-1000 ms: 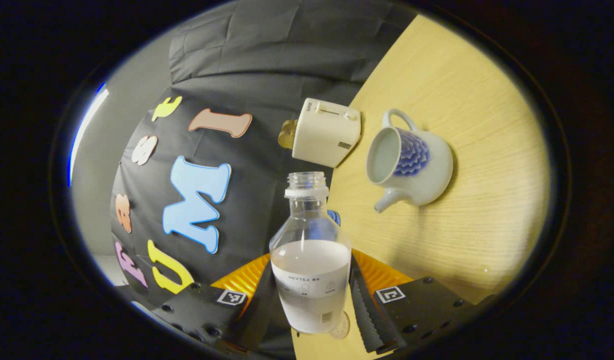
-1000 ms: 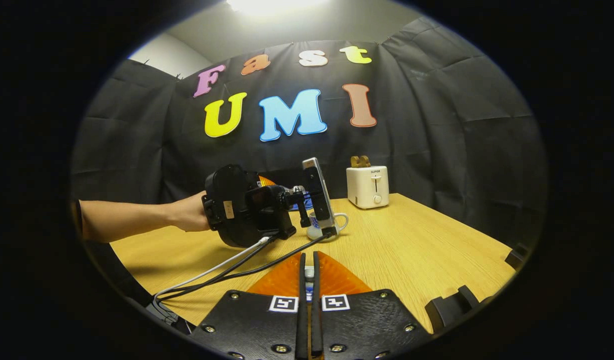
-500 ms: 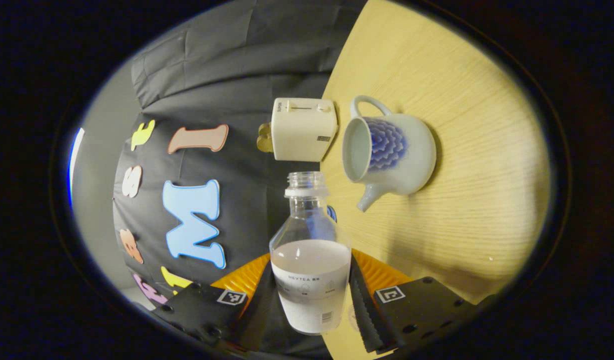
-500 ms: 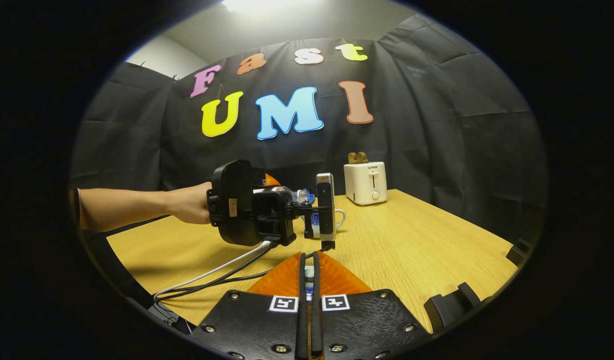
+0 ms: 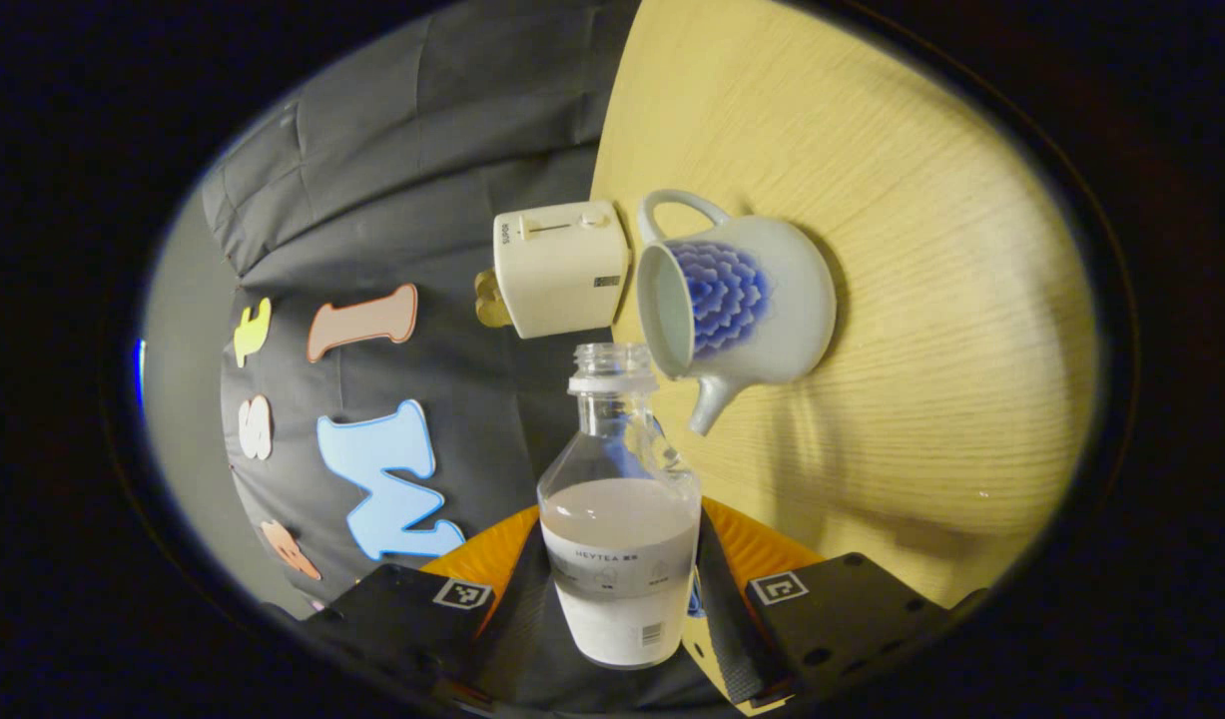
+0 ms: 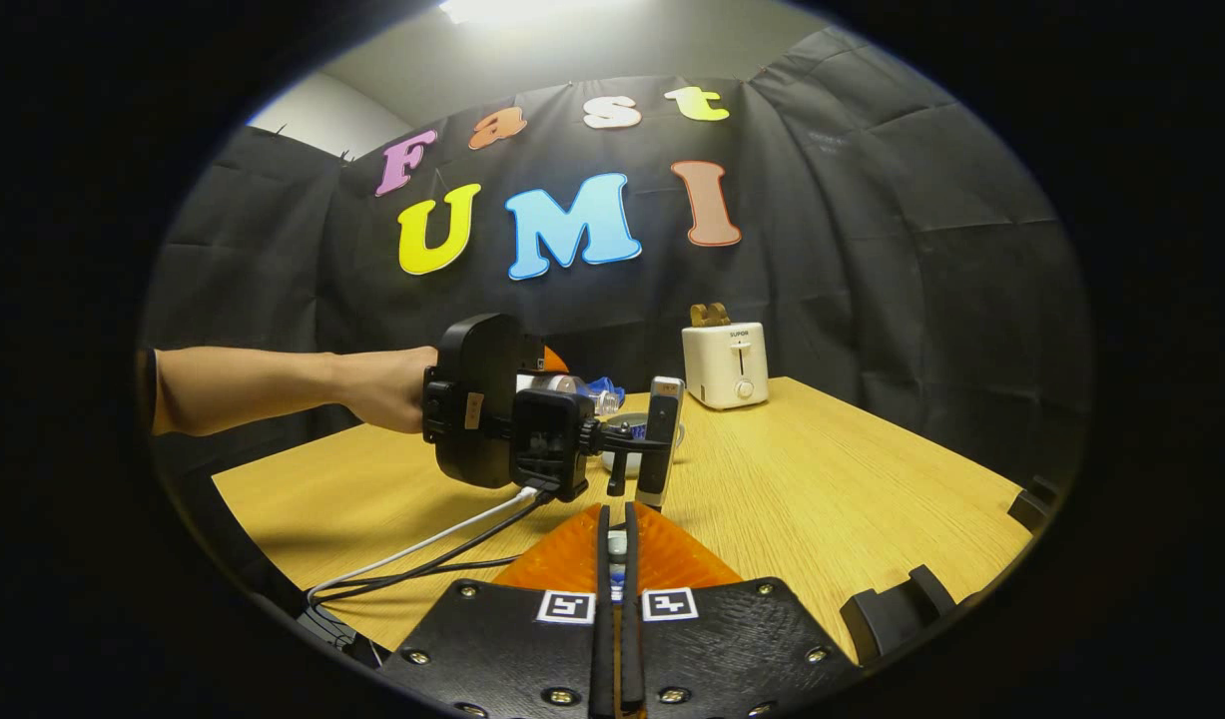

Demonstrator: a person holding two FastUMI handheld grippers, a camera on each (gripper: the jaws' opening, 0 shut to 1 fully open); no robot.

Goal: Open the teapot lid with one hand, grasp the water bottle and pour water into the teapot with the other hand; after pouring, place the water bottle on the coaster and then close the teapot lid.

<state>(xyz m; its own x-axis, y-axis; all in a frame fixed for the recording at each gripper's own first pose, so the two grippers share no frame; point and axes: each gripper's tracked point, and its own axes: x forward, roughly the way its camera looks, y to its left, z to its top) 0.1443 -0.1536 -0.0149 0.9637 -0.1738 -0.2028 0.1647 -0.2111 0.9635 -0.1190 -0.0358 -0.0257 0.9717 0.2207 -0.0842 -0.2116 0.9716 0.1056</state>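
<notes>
My left gripper [image 5: 620,564] is shut on a clear, uncapped water bottle [image 5: 620,519] that is about half full, and both are rolled far over on their side. The bottle's mouth [image 5: 612,359] lies close beside the open top of the white teapot [image 5: 752,300] with a blue flower pattern, which stands lidless on the wooden table [image 5: 921,300]. No stream of water shows. In the right gripper view a person's hand [image 6: 387,394] holds that gripper over the half-hidden teapot [image 6: 624,439]. My right gripper [image 6: 617,514] is shut on a small white-and-blue piece, the teapot lid [image 6: 618,547].
A white toaster [image 6: 724,364] stands at the back of the table [image 6: 822,499], just behind the teapot, also seen as the toaster [image 5: 557,265]. Cables [image 6: 422,549] trail from the left gripper across the table's near left. Black holders [image 6: 882,609] sit at the right edge.
The left gripper has rolled further over with the bottle, bringing its mouth closer to the teapot's opening. The right gripper has stayed put, still shut.
</notes>
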